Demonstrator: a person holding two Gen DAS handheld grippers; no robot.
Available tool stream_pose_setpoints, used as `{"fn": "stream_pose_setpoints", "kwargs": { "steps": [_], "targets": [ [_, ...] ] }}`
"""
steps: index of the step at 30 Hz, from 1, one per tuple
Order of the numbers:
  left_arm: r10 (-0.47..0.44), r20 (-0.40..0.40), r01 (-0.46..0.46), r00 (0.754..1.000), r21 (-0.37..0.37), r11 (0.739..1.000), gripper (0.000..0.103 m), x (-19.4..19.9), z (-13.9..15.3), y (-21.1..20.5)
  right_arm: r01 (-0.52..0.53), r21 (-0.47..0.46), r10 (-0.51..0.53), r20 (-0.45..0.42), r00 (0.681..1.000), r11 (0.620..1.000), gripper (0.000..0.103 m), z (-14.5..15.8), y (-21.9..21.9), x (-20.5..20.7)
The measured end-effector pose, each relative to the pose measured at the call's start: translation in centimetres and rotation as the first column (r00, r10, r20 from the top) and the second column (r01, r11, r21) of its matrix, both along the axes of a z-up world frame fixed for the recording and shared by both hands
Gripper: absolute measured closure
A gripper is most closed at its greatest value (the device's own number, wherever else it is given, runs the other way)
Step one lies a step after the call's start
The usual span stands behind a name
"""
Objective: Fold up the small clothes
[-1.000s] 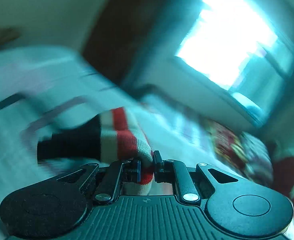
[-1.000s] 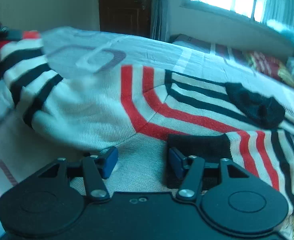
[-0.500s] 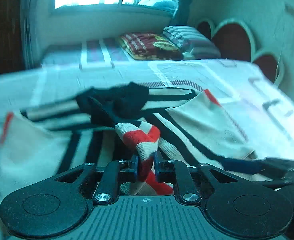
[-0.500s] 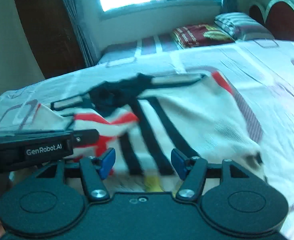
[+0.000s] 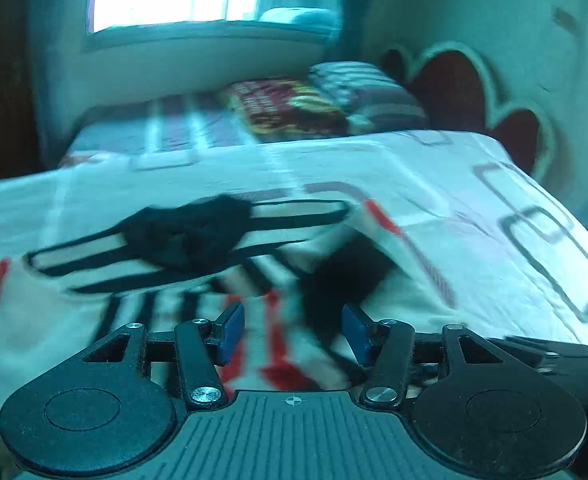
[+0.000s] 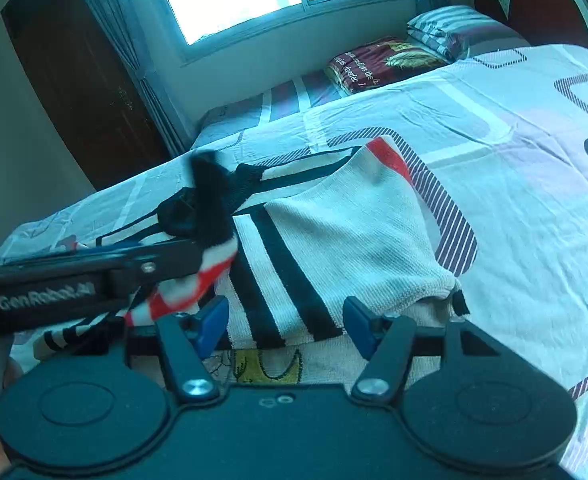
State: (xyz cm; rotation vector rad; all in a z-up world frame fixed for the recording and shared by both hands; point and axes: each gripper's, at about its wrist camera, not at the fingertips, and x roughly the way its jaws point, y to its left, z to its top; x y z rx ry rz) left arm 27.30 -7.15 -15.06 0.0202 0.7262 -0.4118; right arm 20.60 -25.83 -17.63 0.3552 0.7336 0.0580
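A small white knit sweater (image 6: 346,236) with black and red stripes and a black collar lies on the bed; it also shows in the left wrist view (image 5: 182,272), blurred. Its striped sleeve with a black cuff (image 6: 210,200) hangs beside the tip of my left gripper (image 6: 190,258), seen side-on in the right wrist view. In the left wrist view my left gripper (image 5: 292,334) is open with the sleeve (image 5: 346,276) dropping between the fingers. My right gripper (image 6: 286,324) is open and empty, just above the sweater's near edge.
The sweater lies on a bedsheet (image 6: 534,184) with rectangle prints. Folded blankets and a pillow (image 6: 378,62) sit at the far end by the window. A red headboard (image 6: 550,4) is at the right, a dark door (image 6: 82,80) at the left.
My left gripper has opened and let go of the striped sleeve, which is dropping onto the sweater. My right gripper stayed open and shifted slightly over the near edge.
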Motion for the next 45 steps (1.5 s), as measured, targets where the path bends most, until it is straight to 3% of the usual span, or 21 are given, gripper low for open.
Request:
{"fn": "stream_pose_setpoints", "kwargs": {
  "steps": [5, 8, 10, 12, 13, 15, 16, 18, 20, 24, 26, 28, 31, 32, 33, 36, 38, 40, 41, 43, 45],
  "targets": [
    [0.15, 0.005, -0.15, 0.989, 0.015, 0.989, 0.047, -0.4, -0.5, 6.6, -0.021, 0.085, 0.024, -0.034, 0.999, 0.996, 0.038, -0.7, 0.7, 1.4],
    [0.26, -0.01, -0.259, 0.966, 0.045, 0.965, 0.044, -0.5, -1.5, 11.1, 0.038, 0.024, -0.037, -0.053, 0.998, 0.999, 0.044, -1.1, 1.0, 2.0],
    [0.322, -0.023, -0.321, 0.947, 0.045, 0.946, 0.044, -0.5, -2.5, 13.8, 0.092, -0.031, -0.092, -0.01, 0.996, 0.995, 0.04, -0.7, 1.0, 1.6],
    [0.355, -0.045, -0.352, 0.934, 0.067, 0.934, 0.044, -0.3, -3.8, 15.4, 0.077, -0.063, -0.078, -0.021, 0.997, 0.995, 0.033, -1.2, 1.1, 2.1],
    [0.365, -0.059, -0.361, 0.929, 0.067, 0.93, 0.044, -0.3, -4.5, 16.0, 0.057, -0.069, -0.061, -0.047, 0.997, 0.996, 0.035, -1.6, 1.2, 2.7],
    [0.392, -0.087, -0.388, 0.916, 0.061, 0.92, 0.044, -0.2, -5.8, 16.8, 0.023, -0.055, -0.028, -0.087, 0.996, 0.998, 0.053, -2.6, 1.5, 3.5],
    [0.402, -0.098, -0.399, 0.91, 0.051, 0.916, 0.044, -0.3, -6.2, 17.2, 0.016, -0.062, -0.021, -0.078, 0.997, 0.998, 0.056, -2.6, 1.8, 3.5],
    [0.416, -0.097, -0.414, 0.904, 0.036, 0.909, 0.044, -0.3, -6.5, 17.8, -0.018, -0.06, 0.014, -0.065, 0.998, 0.998, 0.078, -2.4, 2.5, 3.6],
    [0.429, -0.11, -0.429, 0.896, 0.026, 0.903, 0.044, 0.1, -6.7, 18.3, -0.039, -0.082, 0.036, -0.039, 0.999, 0.996, 0.085, -1.8, 3.3, 3.8],
    [0.459, -0.145, -0.465, 0.877, -0.008, 0.886, 0.044, 0.9, -7.2, 19.5, -0.011, -0.202, 0.031, 0.098, 0.995, 0.979, 0.088, 1.3, 4.1, 3.9],
    [0.453, -0.162, -0.462, 0.877, -0.019, 0.887, 0.044, 1.3, -7.6, 19.6, 0.011, -0.246, 0.02, 0.12, 0.993, 0.969, 0.088, 1.9, 3.6, 4.1],
    [0.445, -0.169, -0.455, 0.879, -0.02, 0.89, 0.044, 1.6, -8.1, 19.4, 0.034, -0.278, -0.013, 0.078, 0.997, 0.96, 0.088, 1.0, 2.8, 4.6],
    [0.449, -0.178, -0.46, 0.876, -0.024, 0.888, 0.045, 1.7, -9.0, 19.3, -0.003, -0.232, -0.009, -0.049, 0.999, 0.973, 0.087, -1.8, 2.2, 5.5],
    [0.453, -0.179, -0.466, 0.874, -0.036, 0.884, 0.049, 1.5, -9.0, 19.5, -0.013, -0.201, 0.002, -0.055, 0.998, 0.979, 0.083, -2.0, 2.1, 5.4],
    [0.442, -0.179, -0.456, 0.879, -0.049, 0.888, 0.066, 1.6, -9.0, 19.5, -0.009, -0.174, 0.0, -0.05, 0.999, 0.985, 0.075, -2.1, 2.1, 5.2],
    [0.426, -0.163, -0.438, 0.89, -0.044, 0.898, 0.076, 1.4, -8.6, 19.0, -0.02, -0.131, 0.015, -0.043, 0.999, 0.991, 0.059, -2.0, 2.1, 5.2],
    [0.425, -0.139, -0.433, 0.895, -0.034, 0.901, 0.081, 1.0, -8.5, 19.0, -0.031, -0.113, 0.025, -0.052, 0.998, 0.993, 0.056, -2.1, 2.1, 5.3],
    [0.451, -0.124, -0.456, 0.884, -0.019, 0.89, 0.086, 0.7, -8.8, 19.6, -0.062, -0.097, 0.057, -0.059, 0.997, 0.993, 0.067, -2.3, 2.4, 5.2],
    [0.463, -0.129, -0.47, 0.877, -0.026, 0.883, 0.086, 0.6, -9.0, 20.2, -0.071, -0.125, 0.063, -0.064, 0.996, 0.99, 0.077, -2.5, 2.7, 5.1],
    [0.467, -0.143, -0.476, 0.873, -0.037, 0.879, 0.086, 0.7, -8.9, 20.8, -0.083, -0.128, 0.075, -0.066, 0.995, 0.988, 0.082, -2.8, 2.9, 5.2],
    [0.48, -0.112, -0.482, 0.87, 0.006, 0.876, 0.086, 0.9, -8.0, 20.2, -0.071, -0.146, 0.063, -0.061, 0.996, 0.987, 0.084, -2.6, 2.7, 5.4]
  ]
}}
